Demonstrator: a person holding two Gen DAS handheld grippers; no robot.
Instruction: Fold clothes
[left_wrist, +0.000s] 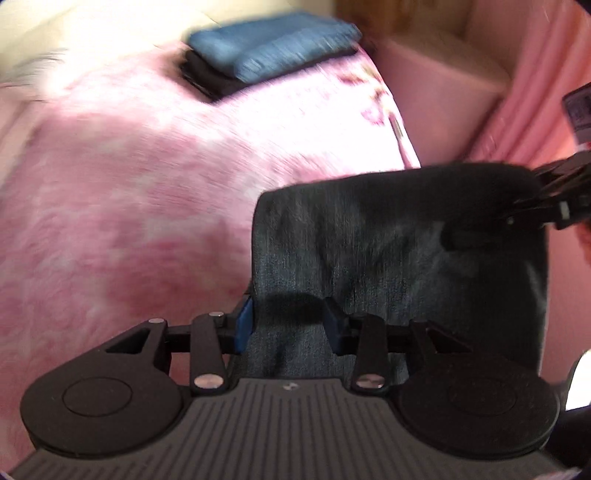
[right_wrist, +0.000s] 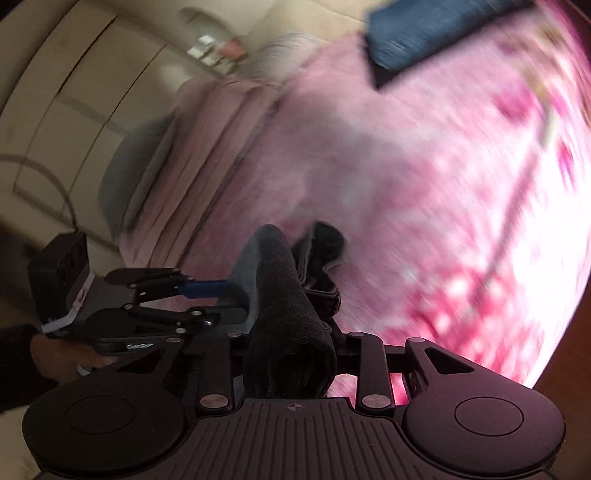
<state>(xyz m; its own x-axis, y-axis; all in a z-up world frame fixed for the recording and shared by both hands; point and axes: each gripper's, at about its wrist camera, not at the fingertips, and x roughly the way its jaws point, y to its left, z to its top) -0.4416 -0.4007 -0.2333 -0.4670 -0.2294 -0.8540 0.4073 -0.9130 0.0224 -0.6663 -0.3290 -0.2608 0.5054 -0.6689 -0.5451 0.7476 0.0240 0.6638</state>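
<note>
The pink blanket (left_wrist: 155, 192) lies bare across the near and middle bed — open room there. At the far end, folded blue jeans (left_wrist: 273, 44) on a dark garment (left_wrist: 207, 79) block passage.

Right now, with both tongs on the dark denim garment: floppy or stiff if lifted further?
Likely floppy: the dark denim garment creases and hangs between the left tongs and right tongs. Probably fairly heavy, being bunched thick. Slipping seems unlikely; the weave looks coarse.

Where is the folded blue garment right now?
In the left wrist view the folded blue garment lies at the far top centre of the pink bedspread, stacked on a folded black garment, near the bed's far right edge.
</note>
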